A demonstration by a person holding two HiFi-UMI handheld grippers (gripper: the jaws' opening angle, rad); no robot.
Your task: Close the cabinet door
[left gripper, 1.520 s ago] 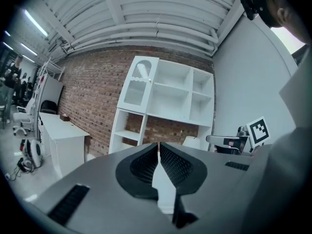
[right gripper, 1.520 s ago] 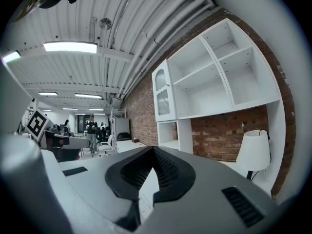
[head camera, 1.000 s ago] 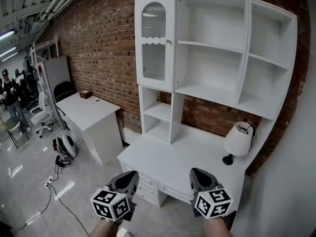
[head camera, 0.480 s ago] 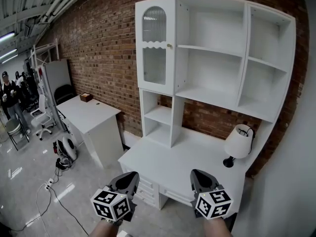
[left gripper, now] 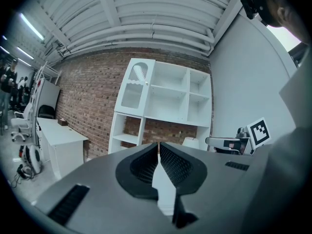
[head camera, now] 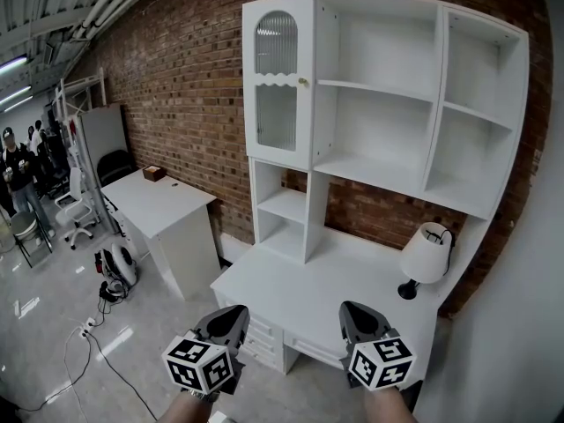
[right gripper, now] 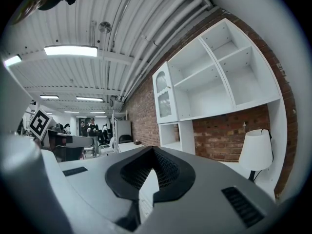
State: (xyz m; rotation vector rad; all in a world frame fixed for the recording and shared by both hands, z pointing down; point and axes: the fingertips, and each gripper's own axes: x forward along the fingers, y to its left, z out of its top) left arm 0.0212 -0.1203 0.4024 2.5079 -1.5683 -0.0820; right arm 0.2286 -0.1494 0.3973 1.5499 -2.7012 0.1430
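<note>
Hardly changed since a second ago: both claws kept low before the counter [head camera: 300, 293]. Cabinet door [head camera: 278, 82], arched and glass-paned, up at the hutch's top left above 2 open cubbies; flush or ajar, cannot tell. Bare shelves [head camera: 414, 104] to its right, lamp [head camera: 426, 256] at the counter's right end. Left claw [head camera: 234, 313] and right claw [head camera: 352, 310] pressed together, empty, well below the door. Open floor leftward, toward a side desk [head camera: 163, 203].

The white tabletop [head camera: 304, 289] is carrying a tall white shelf unit [head camera: 379, 104] standing along its back edge, and a white-shaded lamp [head camera: 425, 254] is sitting near its right end. Further left, a second tabletop [head camera: 163, 203] is bearing a small brown box [head camera: 153, 173].
</note>
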